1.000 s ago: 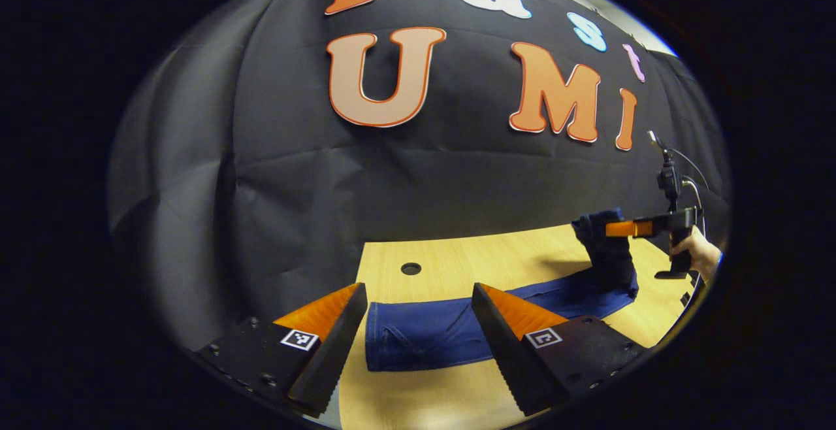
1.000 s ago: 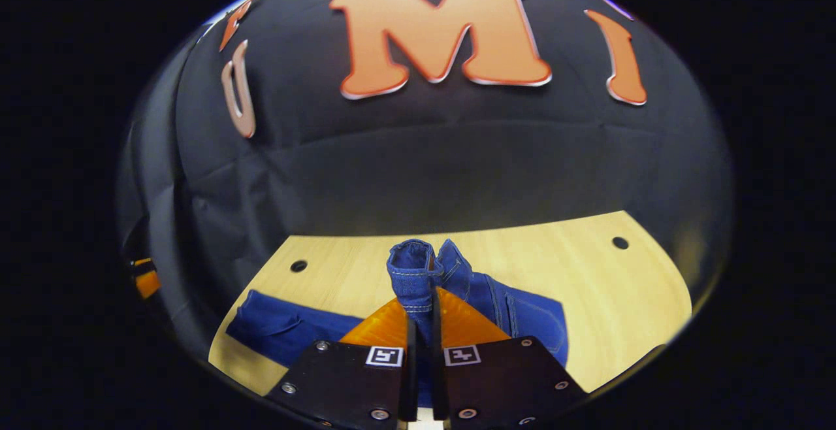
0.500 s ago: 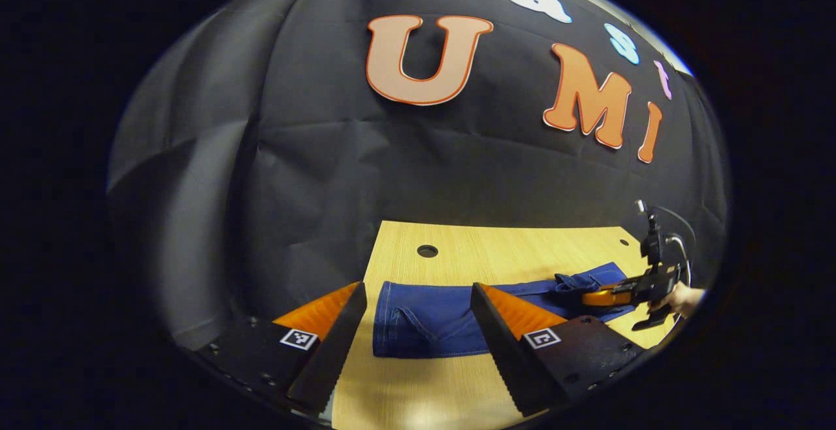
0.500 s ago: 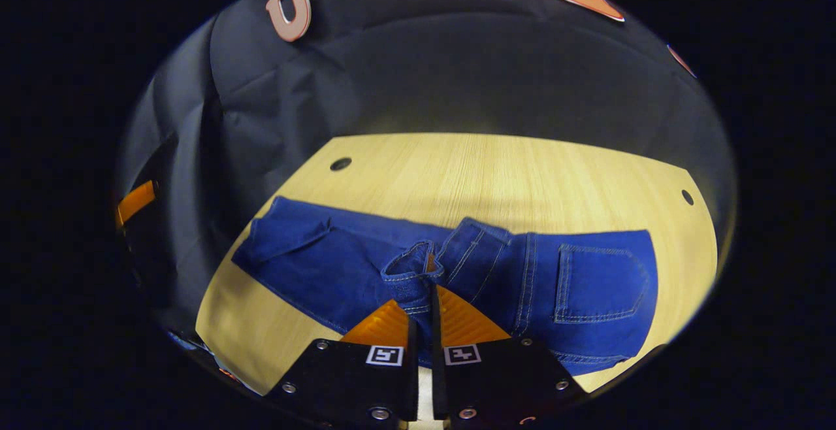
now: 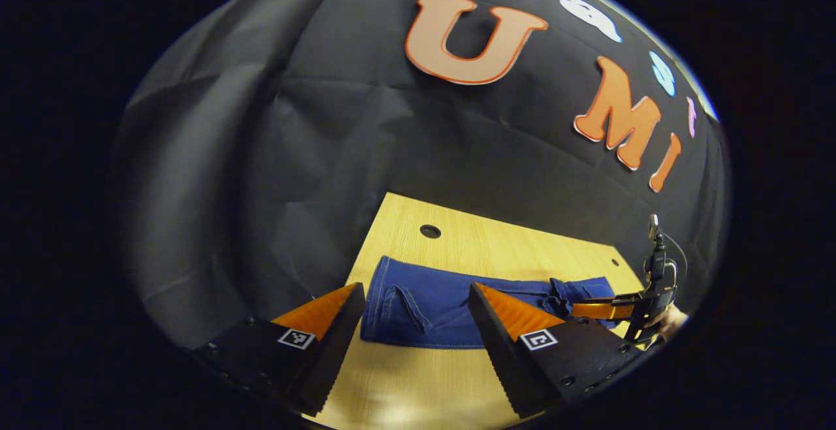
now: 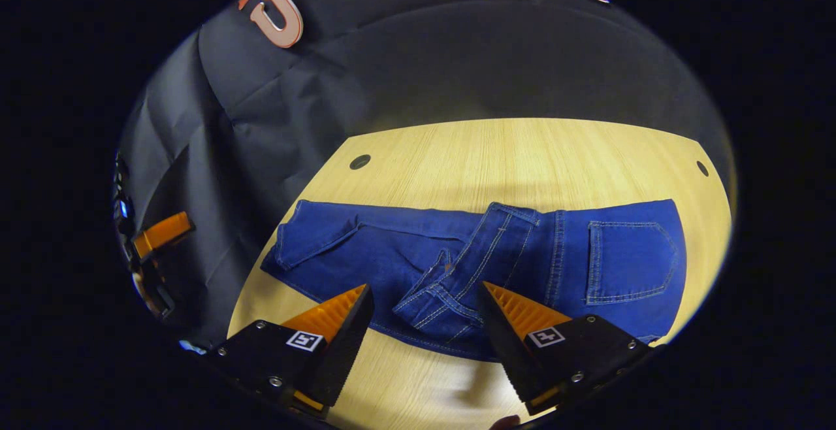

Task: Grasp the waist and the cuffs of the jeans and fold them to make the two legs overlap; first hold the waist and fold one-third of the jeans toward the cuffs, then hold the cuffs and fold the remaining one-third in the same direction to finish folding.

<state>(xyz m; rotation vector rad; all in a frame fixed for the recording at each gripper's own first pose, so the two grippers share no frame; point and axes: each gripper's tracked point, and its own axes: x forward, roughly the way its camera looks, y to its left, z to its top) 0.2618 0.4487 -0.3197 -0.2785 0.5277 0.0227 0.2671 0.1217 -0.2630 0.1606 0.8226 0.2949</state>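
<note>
Both grippers spread wide, nothing held, over jeans lying flat.

The right gripper (image 6: pixel 423 312) is held above the bunched waist fold (image 6: pixel 450 286); the left gripper (image 5: pixel 411 306) is held by the cuffs (image 5: pixel 392 299). The jeans (image 6: pixel 522 253) are spread on the table (image 6: pixel 509 155). The loose fold could be dragged askew when the cuffs are lifted. No obstruction is seen nearby.

The jeans (image 6: pixel 496 253) are a deep blue denim with paler blue stitching along the seams, the waistband and the outline of the back pocket. The table (image 6: pixel 522 155) beneath them is a light yellowish wood with a fine straight grain, marked by small dark round holes. Each gripper's black body carries a small white square tag with a black pattern.
</note>
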